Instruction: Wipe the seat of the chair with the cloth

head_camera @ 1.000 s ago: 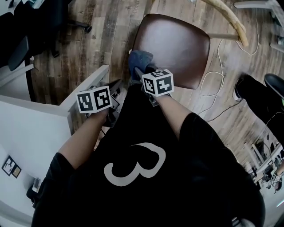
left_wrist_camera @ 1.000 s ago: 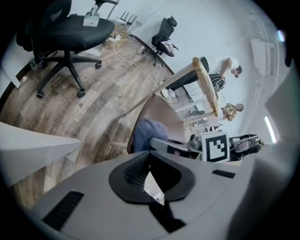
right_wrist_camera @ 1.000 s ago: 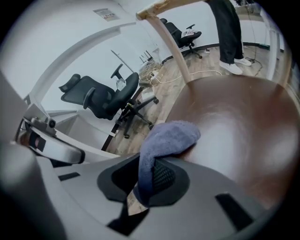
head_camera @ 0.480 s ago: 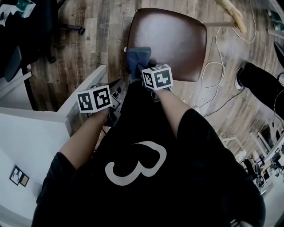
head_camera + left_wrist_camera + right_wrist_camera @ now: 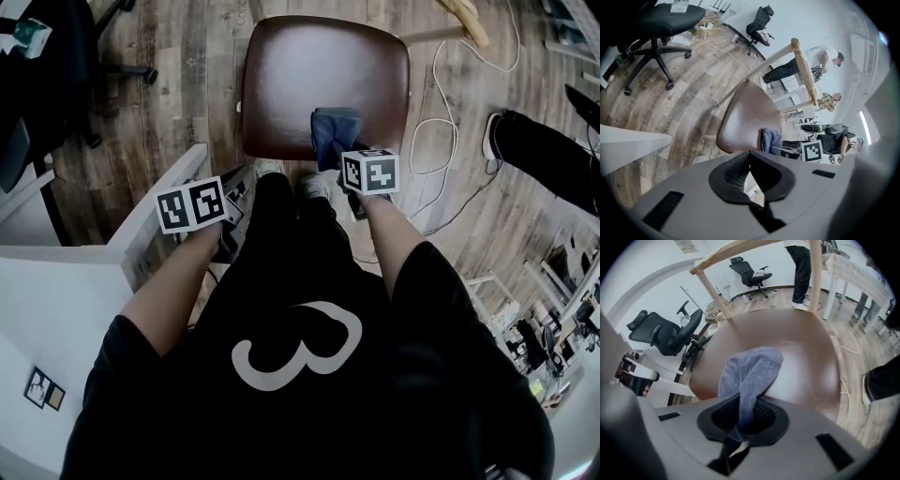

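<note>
The brown chair seat [image 5: 309, 75] lies in front of me, also shown in the right gripper view [image 5: 801, 348] and the left gripper view [image 5: 745, 117]. A blue-grey cloth [image 5: 336, 131] rests on the seat's near edge, right of the middle. My right gripper [image 5: 345, 161] is shut on the cloth [image 5: 750, 371], whose free end spreads flat on the seat. My left gripper [image 5: 232, 195] hangs left of the chair, off the seat, above the floor. Its jaws [image 5: 750, 157] are closed together and hold nothing.
A white desk [image 5: 66, 272] stands at my left, its corner close to the left gripper. A black office chair [image 5: 665, 18] is beyond it. A white cable [image 5: 441, 112] and a person's leg and shoe [image 5: 530, 150] lie right of the chair. The chair's wooden backrest [image 5: 740, 247] rises behind the seat.
My right gripper has dragged the cloth from the seat's near left corner to right of the middle along the near edge. The left gripper has hardly moved.
</note>
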Motion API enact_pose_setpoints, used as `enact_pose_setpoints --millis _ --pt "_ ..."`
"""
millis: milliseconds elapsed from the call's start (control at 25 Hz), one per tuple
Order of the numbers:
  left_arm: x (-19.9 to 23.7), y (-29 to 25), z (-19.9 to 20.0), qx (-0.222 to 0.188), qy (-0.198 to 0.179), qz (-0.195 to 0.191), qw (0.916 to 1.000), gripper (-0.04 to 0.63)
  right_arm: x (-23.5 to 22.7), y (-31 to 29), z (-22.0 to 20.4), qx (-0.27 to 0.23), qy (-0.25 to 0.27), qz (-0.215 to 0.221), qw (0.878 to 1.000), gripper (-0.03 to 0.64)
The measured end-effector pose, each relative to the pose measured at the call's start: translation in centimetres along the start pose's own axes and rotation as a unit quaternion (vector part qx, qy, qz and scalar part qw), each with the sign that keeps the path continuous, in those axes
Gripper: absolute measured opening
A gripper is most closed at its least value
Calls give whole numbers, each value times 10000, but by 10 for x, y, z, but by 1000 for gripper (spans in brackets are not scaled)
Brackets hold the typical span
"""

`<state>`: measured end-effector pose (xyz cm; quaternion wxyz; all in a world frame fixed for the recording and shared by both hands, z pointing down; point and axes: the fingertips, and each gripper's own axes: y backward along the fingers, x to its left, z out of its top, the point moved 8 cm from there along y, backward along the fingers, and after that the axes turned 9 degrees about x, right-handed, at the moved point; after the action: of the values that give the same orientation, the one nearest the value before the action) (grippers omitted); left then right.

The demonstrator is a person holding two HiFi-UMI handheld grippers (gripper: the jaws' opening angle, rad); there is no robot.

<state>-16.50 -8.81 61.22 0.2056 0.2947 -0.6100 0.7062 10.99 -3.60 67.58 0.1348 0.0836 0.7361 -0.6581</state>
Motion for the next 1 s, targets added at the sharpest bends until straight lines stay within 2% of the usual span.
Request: enact_pose_setpoints --millis 160,360,520,680,760,840,1000 --pt "-12 -5 -3 -41 -35 13 10000 14 -55 21 -18 -18 -425 -418 9982 52" --pt "-30 -4 -14 -268 -59 44 9996 14 -105 40 -30 20 -551 -802 9953 52" --pt "-39 8 -30 -704 334 -72 9969 14 -133 52 -42 159 -702 -1051 9919 52" --pt "-45 13 -54 -1117 634 -184 9915 14 -141 63 -50 130 -512 -1165 9918 52" --pt "-53 11 -66 -1249 799 -361 9883 14 -136 72 -51 -48 -337 -998 9944 52" --pt "-67 10 -77 -1316 745 -445 9875 14 -124 85 -53 -268 -58 -700 9972 52" --pt "-99 13 -96 -1370 456 -216 9893 14 -95 132 -52 -830 517 39 9952 52"
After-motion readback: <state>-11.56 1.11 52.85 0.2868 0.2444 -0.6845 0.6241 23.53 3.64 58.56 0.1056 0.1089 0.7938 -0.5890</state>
